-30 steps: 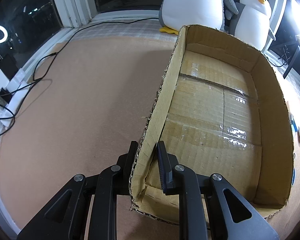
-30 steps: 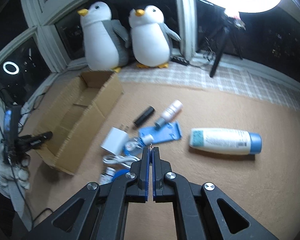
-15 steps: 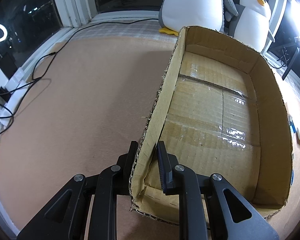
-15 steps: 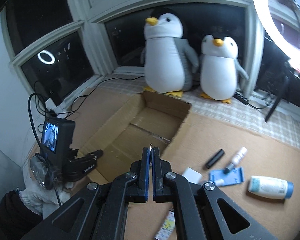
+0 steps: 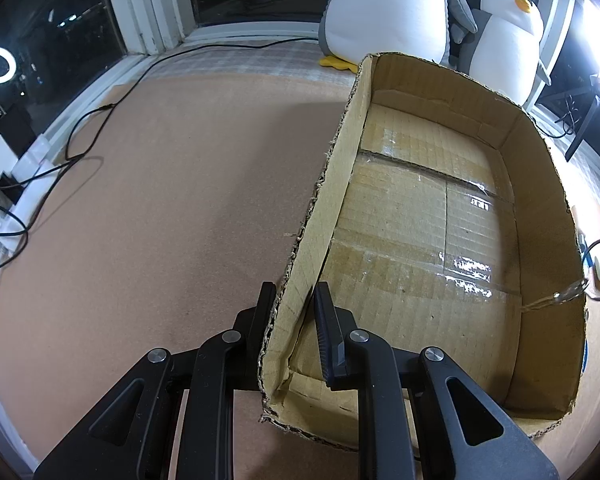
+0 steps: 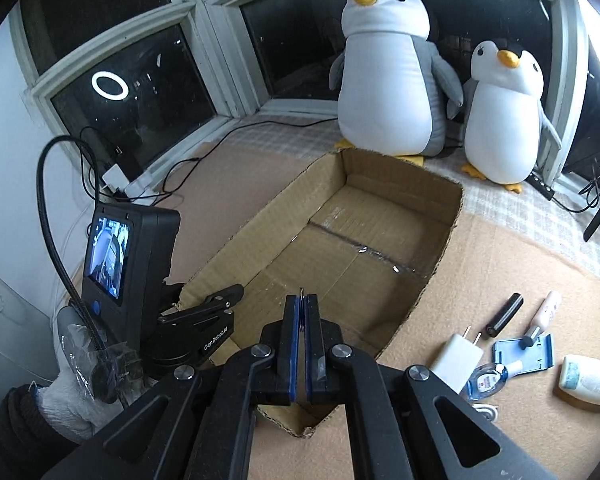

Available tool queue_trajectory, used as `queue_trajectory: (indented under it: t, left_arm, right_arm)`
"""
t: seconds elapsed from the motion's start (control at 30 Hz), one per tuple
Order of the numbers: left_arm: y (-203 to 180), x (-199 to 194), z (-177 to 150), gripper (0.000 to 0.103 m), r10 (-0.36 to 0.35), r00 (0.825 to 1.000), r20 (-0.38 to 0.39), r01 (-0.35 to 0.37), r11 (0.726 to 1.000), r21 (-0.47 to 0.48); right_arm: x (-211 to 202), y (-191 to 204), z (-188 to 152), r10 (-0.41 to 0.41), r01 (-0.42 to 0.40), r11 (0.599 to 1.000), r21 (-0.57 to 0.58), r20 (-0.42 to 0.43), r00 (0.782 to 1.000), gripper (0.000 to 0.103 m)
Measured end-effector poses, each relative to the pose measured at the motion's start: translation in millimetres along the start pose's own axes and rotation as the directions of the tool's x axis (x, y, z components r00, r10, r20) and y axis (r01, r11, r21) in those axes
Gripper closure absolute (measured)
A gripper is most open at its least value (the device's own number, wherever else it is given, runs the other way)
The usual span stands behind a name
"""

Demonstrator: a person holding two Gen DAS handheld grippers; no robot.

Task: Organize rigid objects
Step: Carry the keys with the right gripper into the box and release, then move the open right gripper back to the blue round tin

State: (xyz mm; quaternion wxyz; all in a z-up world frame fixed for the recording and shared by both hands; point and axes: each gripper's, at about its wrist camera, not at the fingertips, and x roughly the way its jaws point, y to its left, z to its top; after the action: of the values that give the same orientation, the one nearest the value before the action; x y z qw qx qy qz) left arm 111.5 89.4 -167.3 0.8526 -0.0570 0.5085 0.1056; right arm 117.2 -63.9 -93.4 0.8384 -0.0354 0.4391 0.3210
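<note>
My left tool [image 5: 294,312] is pinching the cardboard box [image 6: 340,248] wall; my right tool [image 6: 301,312], clamped on something thin and clear, hovers over the box's near end.

A tan, cork-like flat surface [image 5: 160,200] fills the foreground, edged at the back by a pale checked cloth [image 6: 284,130]. Behind it, dark night-time windows in white painted frames [image 6: 204,28] reflect a glowing ring light [image 6: 110,86]. Black cables [image 5: 80,148] trail toward a white power strip [image 5: 24,196] at the left edge.
</note>
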Motion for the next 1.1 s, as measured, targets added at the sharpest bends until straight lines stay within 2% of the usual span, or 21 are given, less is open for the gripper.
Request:
queue_trajectory:
  t: [0.07,0.1,0.13,0.17,0.2,0.23,0.57,0.8,1.1]
  left_arm:
    - [0.1,-0.1,0.0,0.086,-0.001,1.000,0.000,0.001,1.000,0.000]
    - [-0.1,-0.1,0.0,0.086,0.000,1.000,0.000,0.000,1.000,0.000]
    - [0.1,-0.2,-0.1,0.086,0.001,1.000,0.000,-0.001,1.000,0.001]
    - [0.3,-0.2,0.1,0.086,0.001,1.000,0.000,-0.001,1.000,0.001]
    - [0.3,-0.2,0.0,0.086,0.002,1.000,0.000,-0.002,1.000,0.002]
    - [0.3,-0.2,-0.1,0.086,0.002,1.000,0.001,-0.002,1.000,0.002]
    - [-0.3,-0.5,0.1,0.086,0.009,1.000,-0.002,-0.009,1.000,0.006]
    - [-1.3,-0.3,0.5,0.086,0.014,1.000,-0.003,-0.014,1.000,0.008]
    - [-1.9,-0.2,0.3,0.086,0.017,1.000,-0.003,-0.017,1.000,0.011]
  right_arm:
    - [1.3,-0.2,-0.5,0.000,0.000,1.000,0.008,-0.003,1.000,0.100]
    - [0.7,-1.2,-0.8,0.000,0.000,1.000,0.011,-0.004,1.000,0.094]
    - [1.1,-1.2,-0.8,-0.004,0.004,1.000,0.013,-0.008,1.000,0.077]
    - [1.0,-1.1,-0.7,-0.017,0.017,1.000,0.016,-0.008,1.000,0.065]
    - [-0.4,-1.3,-1.0,-0.029,0.029,0.999,0.020,-0.003,1.000,0.041]
    - [-3.5,-2.0,-2.0,-0.040,0.040,0.999,0.024,0.013,0.999,0.034]
    - [-19.4,-23.7,-16.2,-0.066,0.064,0.995,0.077,0.014,0.998,0.034]
    - [-46.6,-63.9,-40.0,-0.123,0.120,0.981,0.155,0.010,0.992,0.034]
    - [-71.9,-119.5,-76.3,-0.215,0.219,0.947,0.235,-0.046,0.976,0.034]
